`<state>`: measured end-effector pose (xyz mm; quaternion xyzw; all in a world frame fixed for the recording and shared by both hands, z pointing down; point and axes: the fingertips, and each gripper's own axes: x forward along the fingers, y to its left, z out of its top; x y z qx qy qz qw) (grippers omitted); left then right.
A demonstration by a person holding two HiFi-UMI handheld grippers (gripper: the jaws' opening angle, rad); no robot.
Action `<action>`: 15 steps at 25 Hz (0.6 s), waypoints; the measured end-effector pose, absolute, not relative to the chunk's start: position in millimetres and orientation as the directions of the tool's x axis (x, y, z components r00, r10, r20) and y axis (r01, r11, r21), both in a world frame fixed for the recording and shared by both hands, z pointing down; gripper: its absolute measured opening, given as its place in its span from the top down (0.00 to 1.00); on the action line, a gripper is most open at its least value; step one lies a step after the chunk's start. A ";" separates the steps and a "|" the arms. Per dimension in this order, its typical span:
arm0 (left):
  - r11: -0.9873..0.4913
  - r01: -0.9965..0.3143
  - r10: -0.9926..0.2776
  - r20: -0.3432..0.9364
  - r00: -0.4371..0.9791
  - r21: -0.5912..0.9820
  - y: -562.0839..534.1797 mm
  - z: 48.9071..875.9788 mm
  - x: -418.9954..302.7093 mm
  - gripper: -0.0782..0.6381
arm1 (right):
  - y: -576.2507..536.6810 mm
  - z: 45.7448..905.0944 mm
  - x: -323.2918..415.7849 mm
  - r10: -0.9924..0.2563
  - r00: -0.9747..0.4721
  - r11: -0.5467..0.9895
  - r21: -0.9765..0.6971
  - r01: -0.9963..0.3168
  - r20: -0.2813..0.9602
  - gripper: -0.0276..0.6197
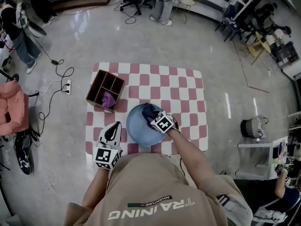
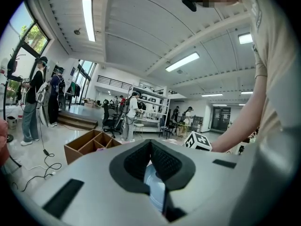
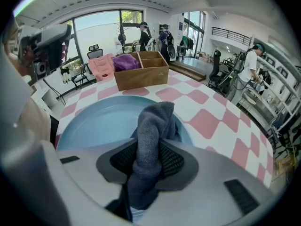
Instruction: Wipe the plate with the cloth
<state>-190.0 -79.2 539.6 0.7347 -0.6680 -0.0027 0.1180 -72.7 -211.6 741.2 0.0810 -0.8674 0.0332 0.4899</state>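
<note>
A pale blue plate (image 1: 135,130) lies on the pink-and-white checkered table (image 1: 188,95). On its far right part rests a dark grey-blue cloth (image 1: 149,109). My right gripper (image 1: 154,117) points steeply down over it, shut on the cloth. In the right gripper view the cloth (image 3: 153,121) bulges up between the jaws of the right gripper (image 3: 148,149), above the plate (image 3: 99,121). My left gripper (image 1: 116,126) is at the plate's left rim. In the left gripper view a sliver of the plate (image 2: 155,185) sits clamped in the left gripper (image 2: 151,149).
A wooden divider box (image 1: 105,89) holding a purple cloth (image 1: 108,99) stands at the table's far left corner, close behind the plate; the box (image 3: 141,72) shows in the right gripper view too. Cables and a power strip (image 1: 68,86) lie on the floor to the left. People stand further back.
</note>
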 end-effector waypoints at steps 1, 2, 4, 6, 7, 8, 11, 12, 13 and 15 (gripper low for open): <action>-0.084 -0.981 -0.982 0.153 0.112 0.175 -79.9 538.5 -187.4 0.88 | -213.1 740.8 -69.5 -0.113 -0.503 0.984 0.027 -0.175 0.857 0.76; -0.088 -0.981 -0.982 0.152 0.115 0.173 -80.6 537.3 -185.4 0.88 | -214.2 740.5 -66.1 -0.117 -0.497 0.984 0.032 -0.177 0.860 0.76; -0.089 -0.980 -0.983 0.146 0.115 0.177 -81.4 535.0 -182.8 0.88 | -215.2 739.2 -58.3 -0.126 -0.479 0.982 0.041 -0.185 0.869 0.76; -0.086 -0.979 -0.983 0.143 0.113 0.183 -81.4 533.8 -179.9 0.88 | -213.9 737.9 -48.9 -0.126 -0.460 0.979 0.036 -0.199 0.879 0.76; -0.086 -0.979 -0.983 0.144 0.114 0.185 -81.2 533.9 -178.0 0.88 | -213.1 738.5 -43.7 -0.125 -0.453 0.978 0.032 -0.208 0.883 0.76; -0.087 -0.979 -0.983 0.145 0.115 0.187 -80.8 534.2 -175.8 0.88 | -212.2 739.5 -38.9 -0.126 -0.452 0.976 0.030 -0.214 0.883 0.76; -0.090 -0.976 -0.982 0.147 0.120 0.196 -80.4 536.0 -169.2 0.88 | -206.6 740.7 -27.5 -0.132 -0.455 0.974 0.029 -0.225 0.881 0.76; -0.091 -0.976 -0.982 0.147 0.121 0.199 -80.3 537.1 -166.9 0.88 | -202.8 741.0 -24.1 -0.128 -0.450 0.974 0.026 -0.226 0.884 0.76; -0.092 -0.975 -0.981 0.148 0.124 0.201 -80.0 538.2 -164.4 0.88 | -197.7 741.4 -20.9 -0.119 -0.442 0.975 0.020 -0.222 0.889 0.76; -0.097 -0.974 -0.980 0.151 0.129 0.205 -78.7 540.4 -159.0 0.88 | -185.2 740.9 -14.8 -0.097 -0.425 0.978 0.007 -0.210 0.900 0.76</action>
